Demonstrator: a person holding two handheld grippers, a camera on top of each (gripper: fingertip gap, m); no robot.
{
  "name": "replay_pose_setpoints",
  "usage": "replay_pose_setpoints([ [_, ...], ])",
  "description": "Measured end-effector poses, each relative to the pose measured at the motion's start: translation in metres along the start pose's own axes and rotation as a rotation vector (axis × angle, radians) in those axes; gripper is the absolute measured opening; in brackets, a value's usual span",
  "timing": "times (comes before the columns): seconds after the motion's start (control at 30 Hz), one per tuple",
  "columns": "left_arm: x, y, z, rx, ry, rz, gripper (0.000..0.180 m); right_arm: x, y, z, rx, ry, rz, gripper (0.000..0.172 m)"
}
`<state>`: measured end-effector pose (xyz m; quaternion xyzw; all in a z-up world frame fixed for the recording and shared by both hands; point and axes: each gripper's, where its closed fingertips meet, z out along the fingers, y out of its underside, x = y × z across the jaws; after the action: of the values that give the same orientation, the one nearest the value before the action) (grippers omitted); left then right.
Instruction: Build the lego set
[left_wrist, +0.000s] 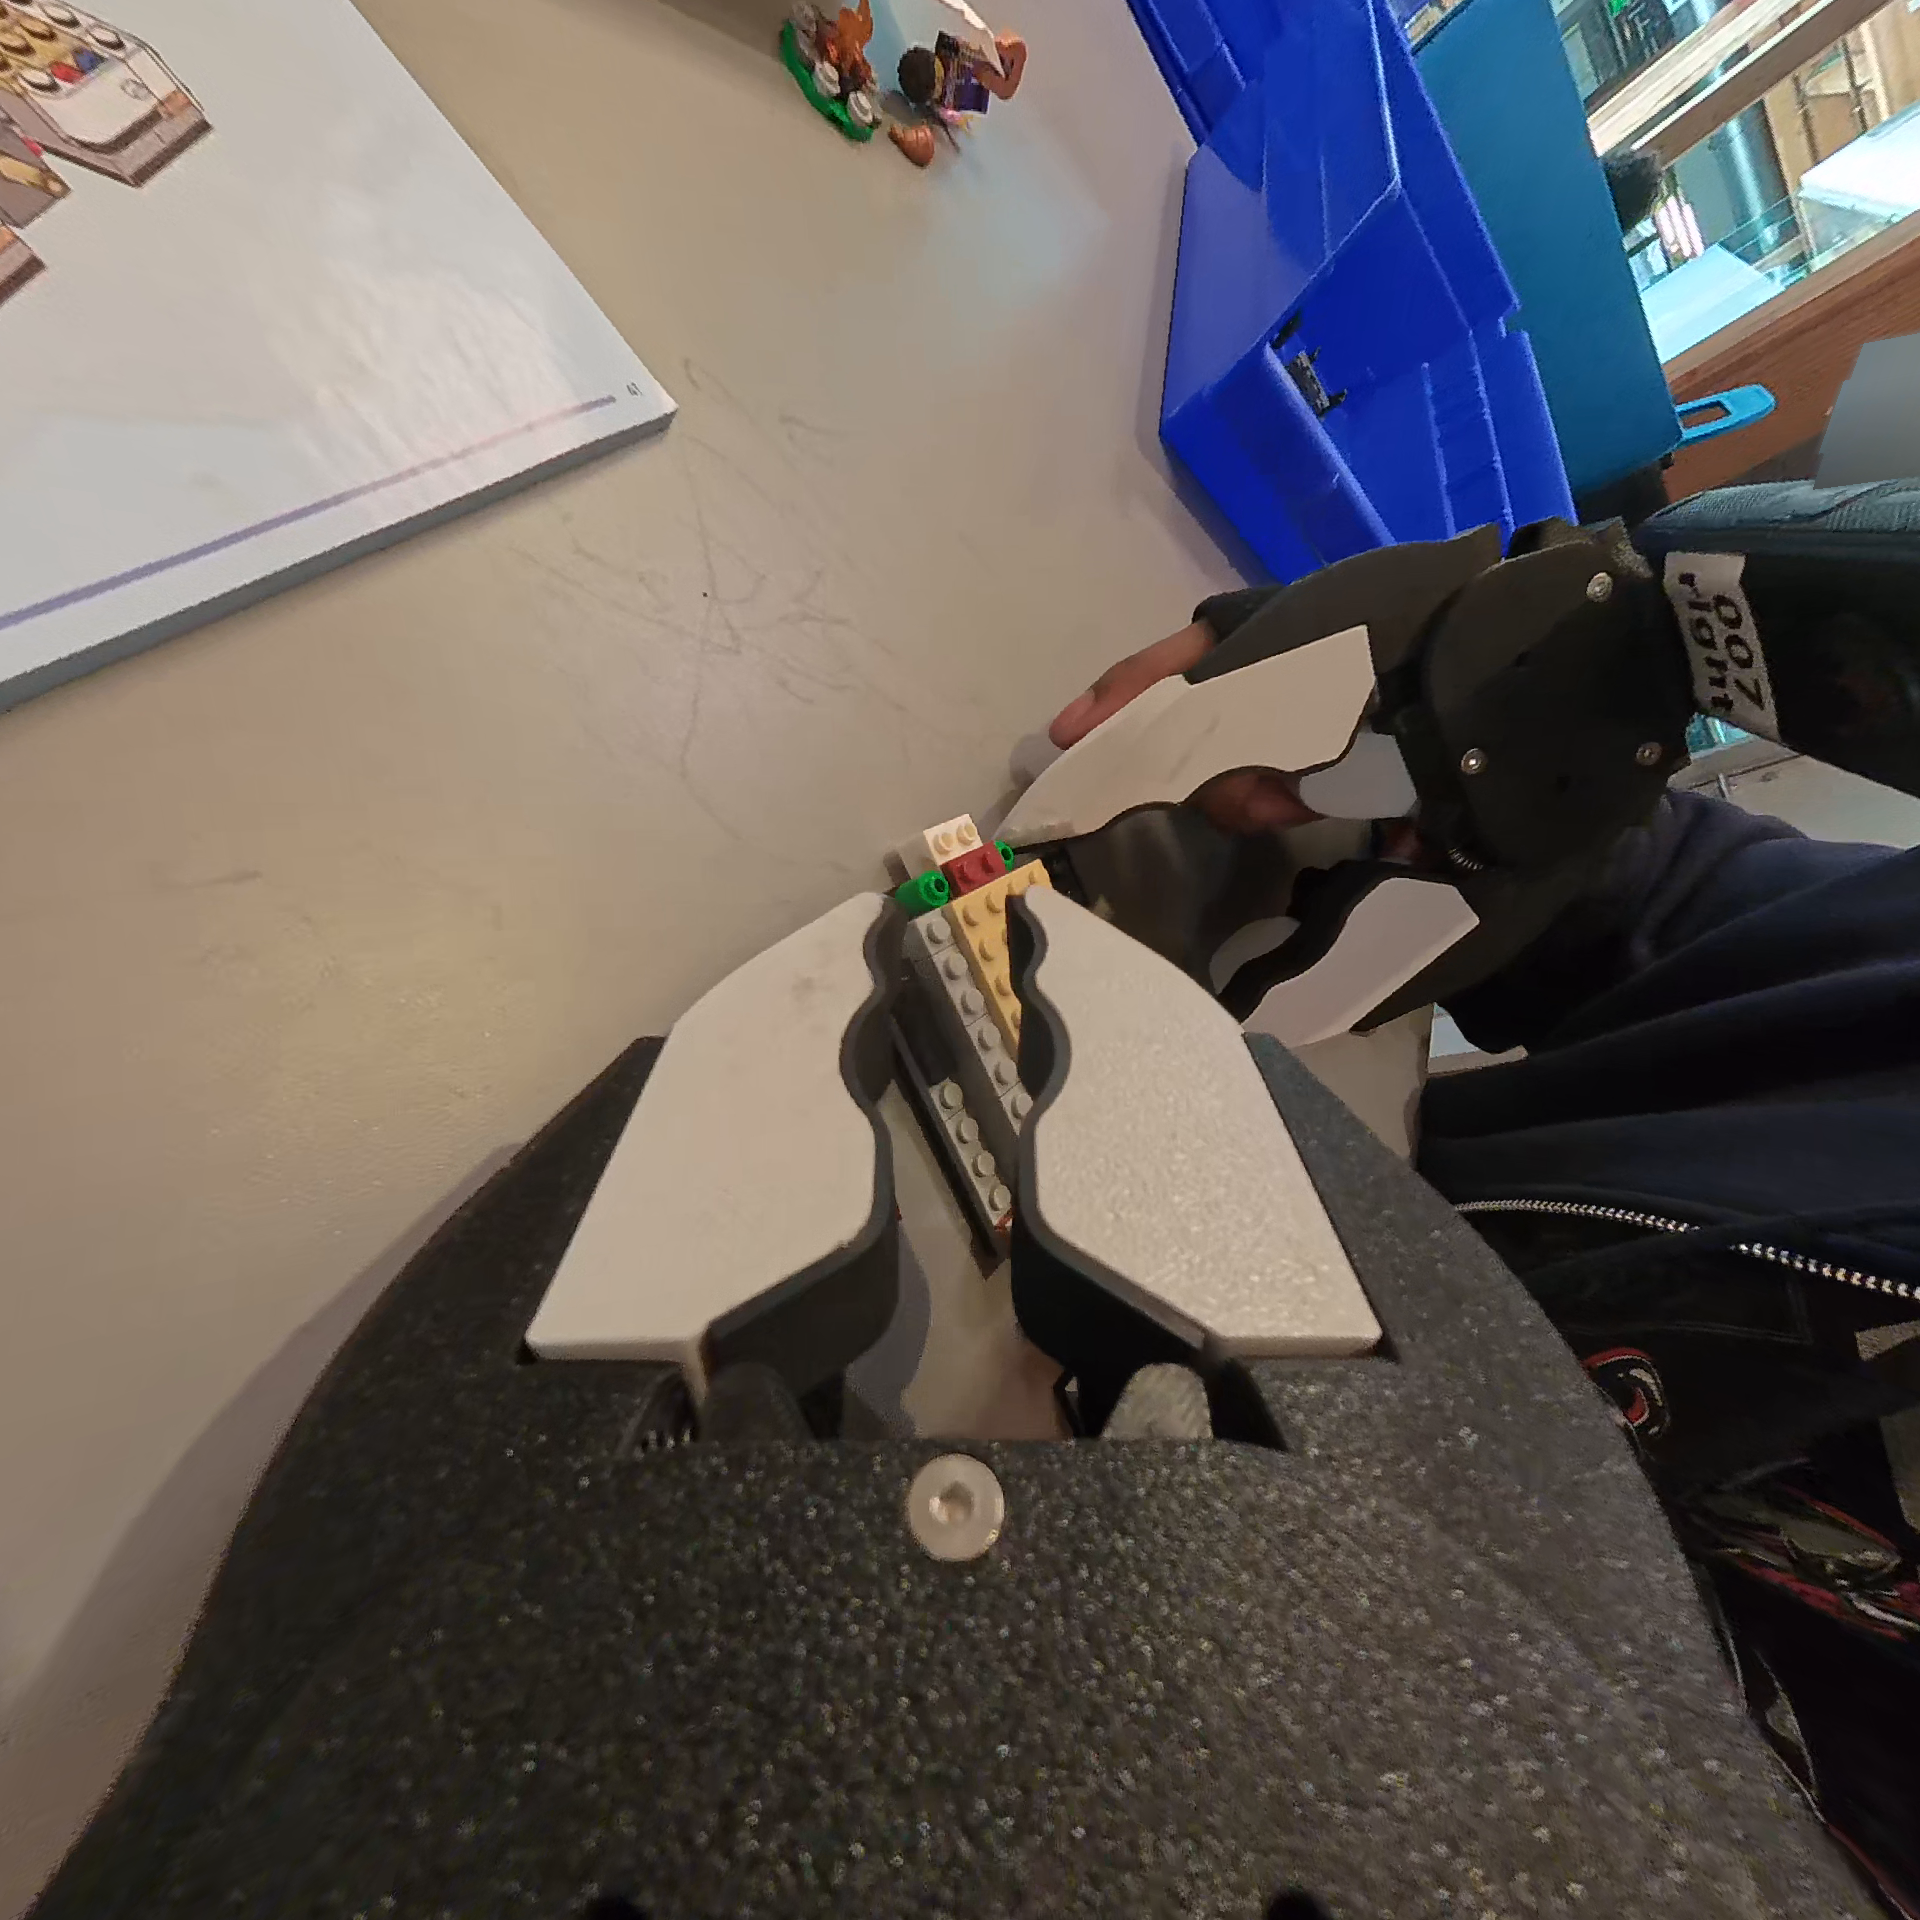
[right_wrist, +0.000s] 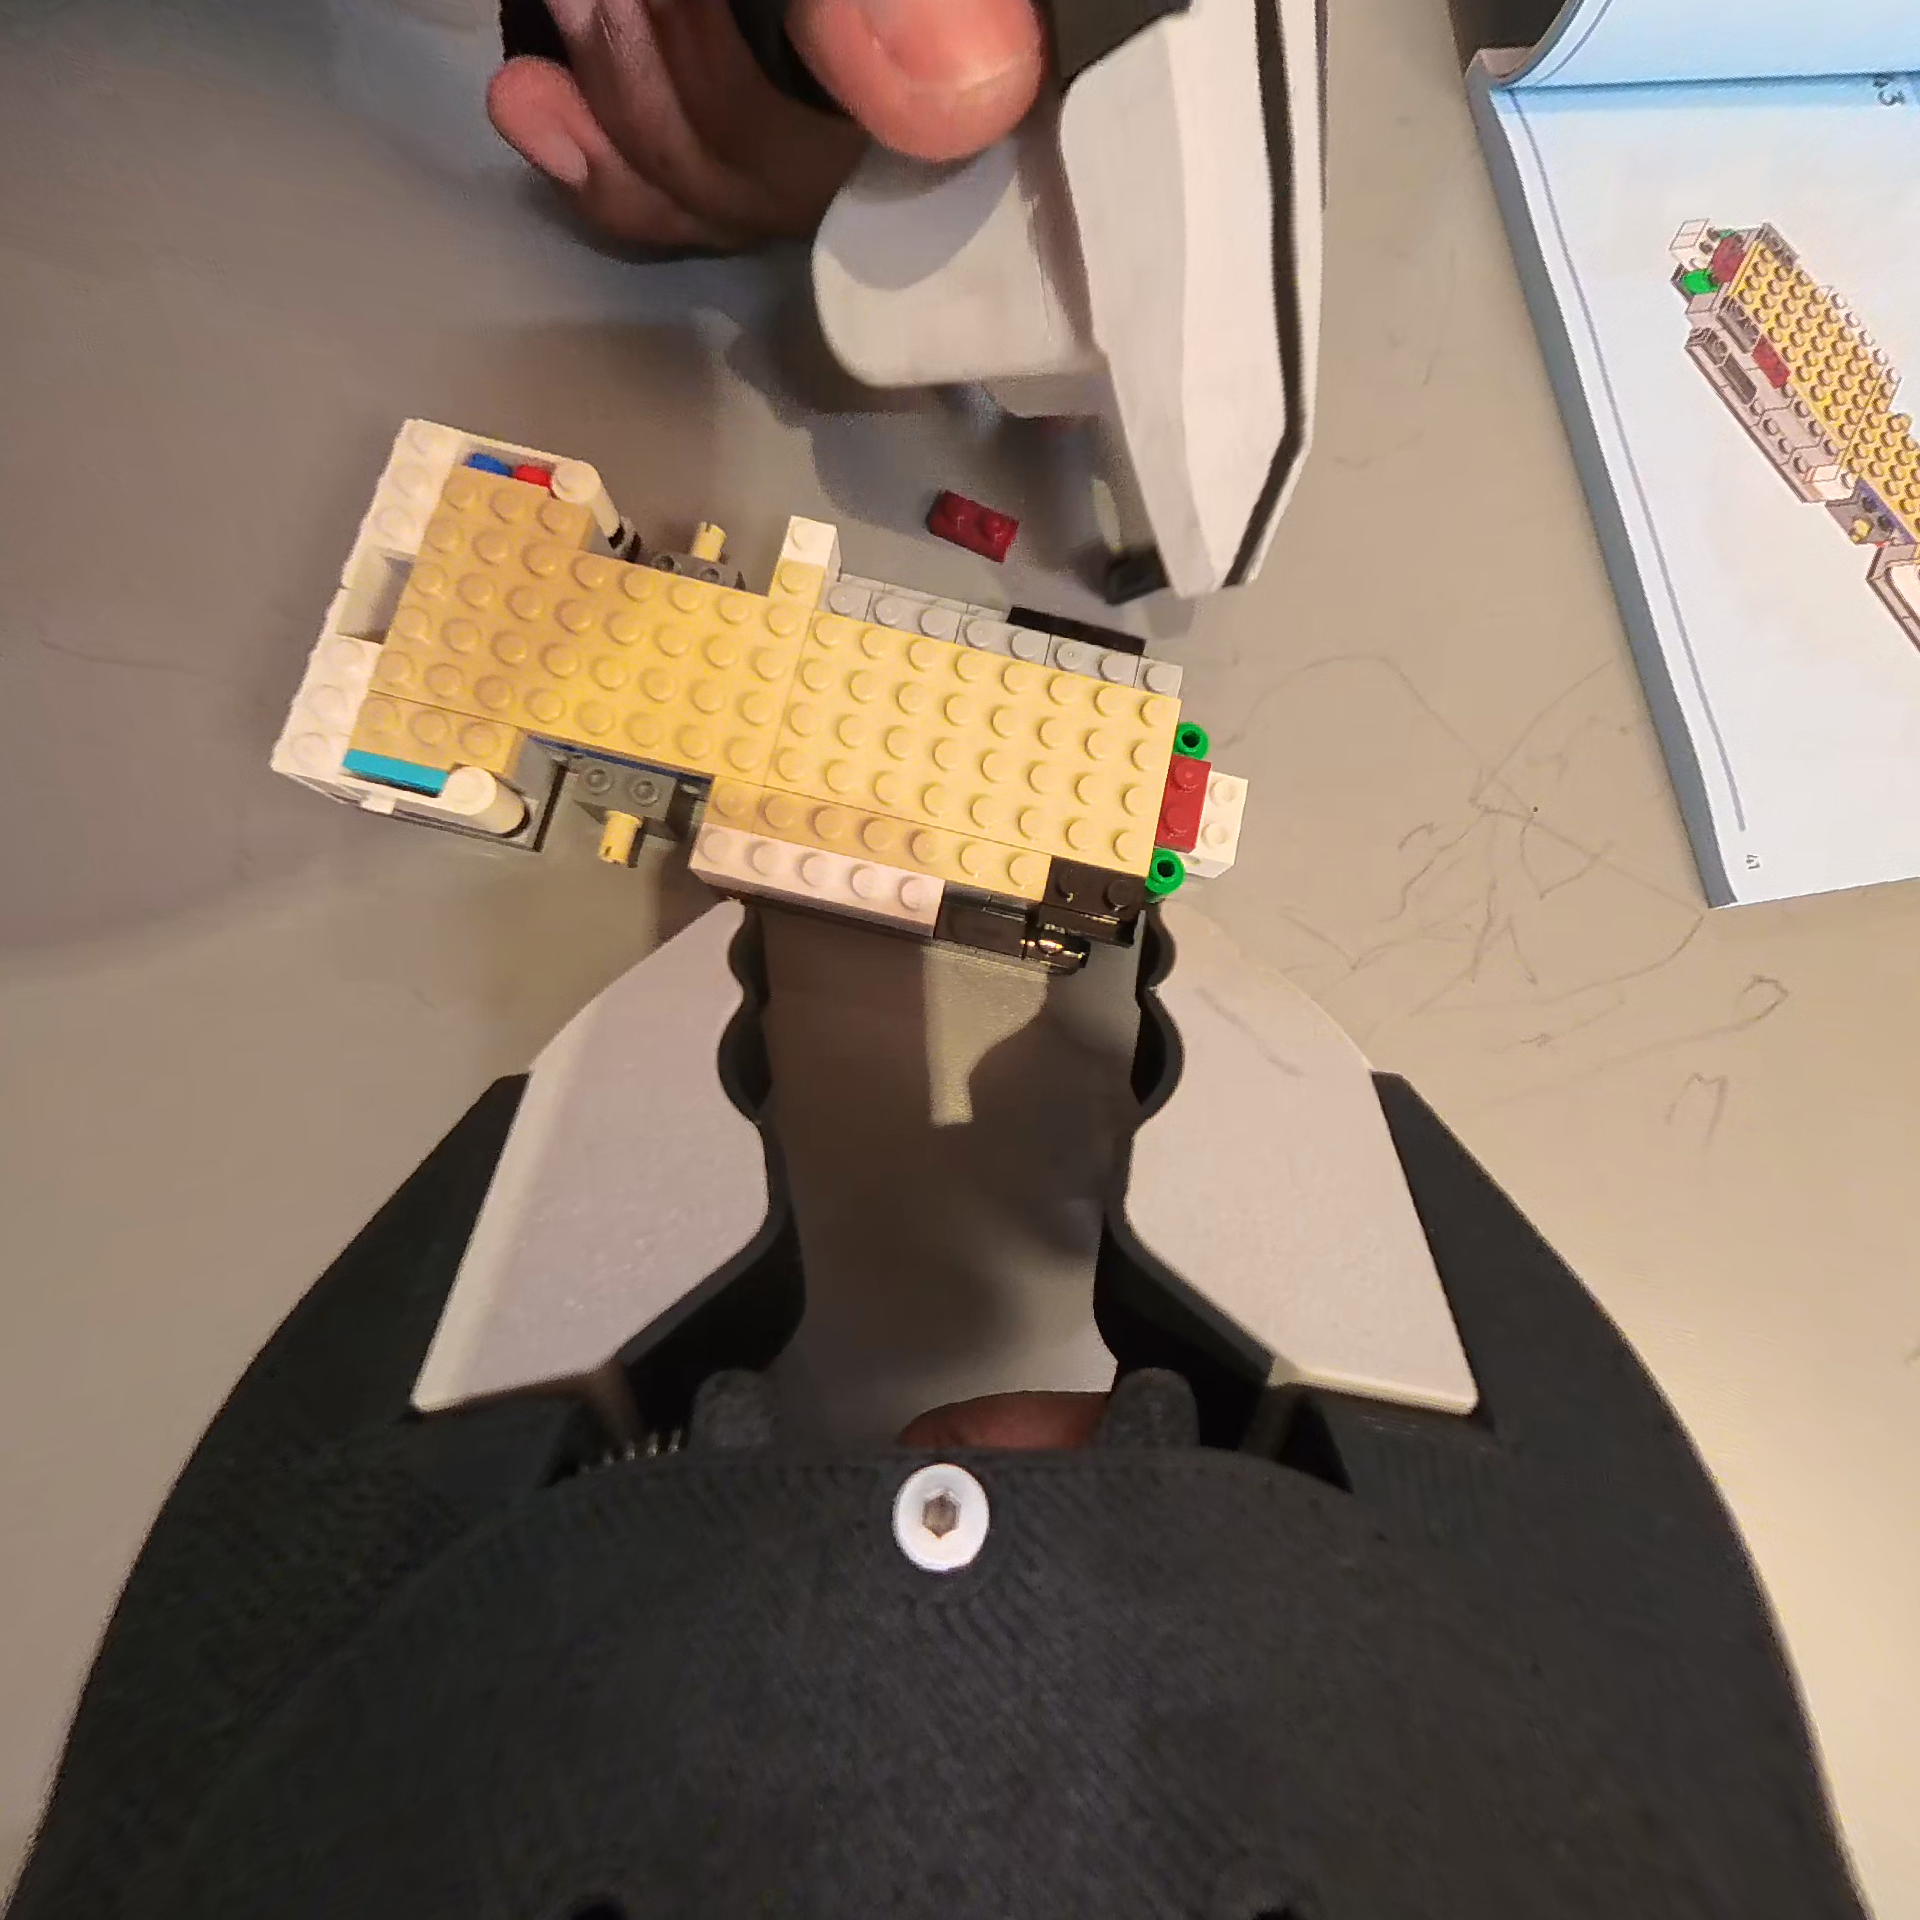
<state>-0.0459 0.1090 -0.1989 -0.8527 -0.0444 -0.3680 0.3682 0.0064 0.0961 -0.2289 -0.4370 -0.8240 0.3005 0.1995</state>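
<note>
Brick model between booklet, bins

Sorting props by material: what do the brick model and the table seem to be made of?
Brick model: looks like moulded hard plastic, smooth and slightly glossy, with crisp studs and flat tan, white, red and green colours. Table: probably a matte beige laminate or coated board; fine scratches show across it.

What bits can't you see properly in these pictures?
- Left wrist view: the left gripper covers the brick model's sides, so its grip is unclear.
- Right wrist view: the left gripper partly hides a small black piece.
- Right wrist view: the booklet is cut off by the edge.
- Left wrist view: the toy figures are tiny and cut off at the top.
</note>
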Motion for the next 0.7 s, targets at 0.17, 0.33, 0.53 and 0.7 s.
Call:
replay_pose_setpoints([
  [0.17, -0.006, -0.002, -0.006, 0.014, -0.012, -0.012, 0.02, 0.0, 0.0, 0.0, 0.001, -0.002, -0.001, 0.069],
  [0.33, -0.018, -0.007, -0.022, 0.05, -0.054, -0.013, 0.022, -0.001, 0.001, -0.001, -0.003, -0.008, -0.003, 0.068],
  [0.53, -0.04, -0.013, -0.066, 0.131, -0.135, 0.04, 0.029, -0.002, 0.001, -0.001, -0.001, -0.019, -0.004, 0.067],
  [0.7, -0.048, 0.003, -0.064, 0.017, -0.234, 0.194, 0.034, -0.002, 0.001, -0.001, 0.0, -0.022, 0.001, 0.067],
])
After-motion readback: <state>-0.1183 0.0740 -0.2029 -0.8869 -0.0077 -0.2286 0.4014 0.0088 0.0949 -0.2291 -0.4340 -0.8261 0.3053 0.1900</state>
